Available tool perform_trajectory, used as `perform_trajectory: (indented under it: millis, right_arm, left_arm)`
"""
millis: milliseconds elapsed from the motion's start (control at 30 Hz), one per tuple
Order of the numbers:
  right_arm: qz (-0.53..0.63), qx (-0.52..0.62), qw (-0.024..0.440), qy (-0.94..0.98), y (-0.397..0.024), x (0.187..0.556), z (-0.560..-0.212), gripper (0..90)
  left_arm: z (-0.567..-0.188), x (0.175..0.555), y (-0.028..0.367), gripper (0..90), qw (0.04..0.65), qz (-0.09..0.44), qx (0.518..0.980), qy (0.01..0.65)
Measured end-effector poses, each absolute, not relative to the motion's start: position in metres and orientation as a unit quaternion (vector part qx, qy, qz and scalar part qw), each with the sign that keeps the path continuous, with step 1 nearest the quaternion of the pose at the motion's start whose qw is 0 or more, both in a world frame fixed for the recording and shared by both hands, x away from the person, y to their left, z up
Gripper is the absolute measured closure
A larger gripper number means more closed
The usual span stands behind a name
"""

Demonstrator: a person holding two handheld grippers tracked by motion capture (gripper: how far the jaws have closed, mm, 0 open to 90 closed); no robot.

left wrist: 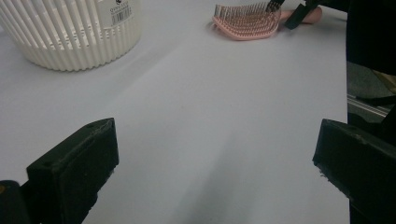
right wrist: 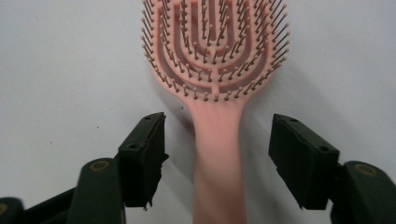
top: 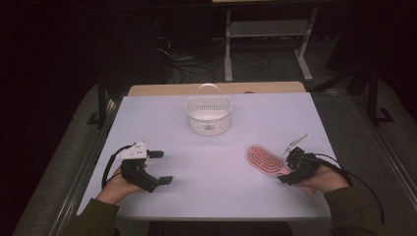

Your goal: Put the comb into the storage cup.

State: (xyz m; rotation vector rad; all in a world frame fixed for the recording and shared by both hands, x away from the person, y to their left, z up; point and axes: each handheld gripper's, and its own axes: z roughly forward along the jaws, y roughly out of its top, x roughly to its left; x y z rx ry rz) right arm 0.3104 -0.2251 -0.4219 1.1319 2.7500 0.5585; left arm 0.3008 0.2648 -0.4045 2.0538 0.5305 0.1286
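A pink plastic vented hairbrush (top: 264, 160) lies bristles up on the white rectangular table top (top: 211, 167), on the person's right-hand side, with its head pointing toward the table's middle and its handle toward the right edge.

The right gripper (top: 290, 173), held in the person's right hand (top: 322, 181), sits low at the brush handle. In the right gripper view the pink handle (right wrist: 218, 158) runs straight up between the two black jaws, with a clear strip of table visible on either side of it. The jaws stand apart and the pads do not touch the handle. In the left gripper view this gripper shows at the brush's handle end (left wrist: 306, 16).

The left gripper (top: 158, 168), held in the left hand (top: 118, 186), rests on the left side of the table, well apart from the brush. Its jaws stand wide apart, with bare table between them in the left gripper view.

A white slatted plastic basket with an upright loop handle (top: 208, 114) stands near the far middle of the table, well apart from both grippers and from the brush. A barcode label (left wrist: 120, 14) is on its wall.
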Motion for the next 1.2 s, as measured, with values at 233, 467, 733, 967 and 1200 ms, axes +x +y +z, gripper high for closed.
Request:
perform_trajectory:
  millis: [233,467,733,967,1200]
  right_arm:
    - [0.184,0.369,0.052,0.909,-0.2247,0.3108,-0.4225,45.5]
    - [0.176,0.367,0.047,0.912,-0.2236,0.3119,-0.4241,51.7]
    - [0.174,0.368,0.048,0.912,-0.2227,0.3139,-0.4238,58.6]
    - [0.175,0.368,0.046,0.912,-0.2222,0.3145,-0.4237,64.8]
    - [0.166,0.364,0.052,0.915,-0.2194,0.3142,-0.4242,66.2]
  left_arm:
    - [-0.4045,0.3006,0.2645,0.0,0.486,0.053,0.845,0.218]
    - [-0.4046,0.3006,0.2647,0.0,0.486,0.053,0.845,0.218]
    - [-0.4047,0.3007,0.2646,0.0,0.486,0.053,0.845,0.218]
    - [-0.4042,0.3005,0.2655,0.0,0.486,0.054,0.844,0.22]
    - [-0.4047,0.3005,0.2644,0.0,0.485,0.053,0.845,0.218]
